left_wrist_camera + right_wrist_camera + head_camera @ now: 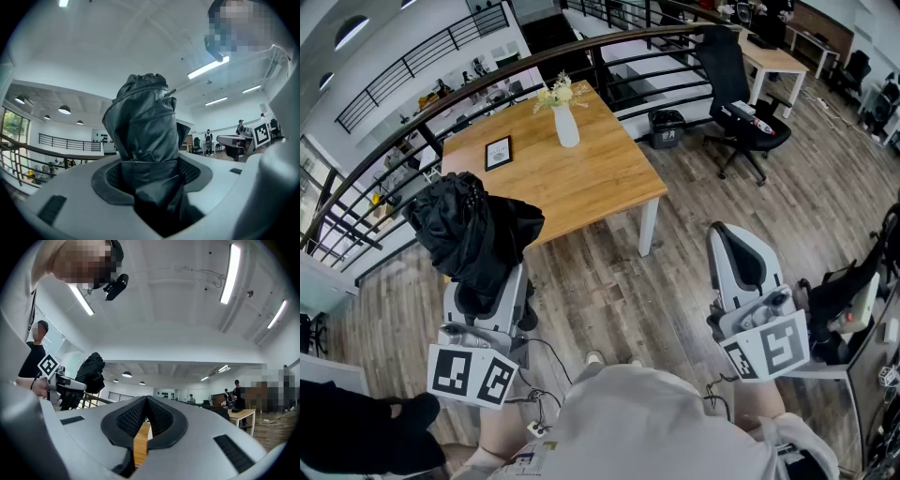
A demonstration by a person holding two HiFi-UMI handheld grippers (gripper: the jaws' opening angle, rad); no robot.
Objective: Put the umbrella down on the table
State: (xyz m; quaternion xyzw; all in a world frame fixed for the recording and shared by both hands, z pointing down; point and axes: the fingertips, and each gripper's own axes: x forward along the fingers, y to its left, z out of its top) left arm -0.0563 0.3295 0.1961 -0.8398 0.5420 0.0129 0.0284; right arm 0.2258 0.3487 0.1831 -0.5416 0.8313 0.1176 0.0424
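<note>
We see the umbrella (473,234) as a folded black bundle, its glossy fabric crumpled and bunched in loose pleats, wider at the top than where it is gripped. It sits in the left gripper (487,286), clear of the table (581,178), which lies ahead of the jaws and a little to their right.

In the left gripper view the umbrella (145,136) fills the gap of the left gripper (150,187). The jaws stand wide apart, clamped on the lower part of the bundle, with fabric pressed against both dark pads. The rest of the bundle rises well past the jaw tips.

The right gripper (741,258) is held beside the left one, well apart from the umbrella. In its own view the right gripper (146,400) has its jaws pressed together at the tips with nothing between them. Only a strip of wooden tabletop shows through the slit lower down, and the umbrella (91,373) appears off to its left.
</note>
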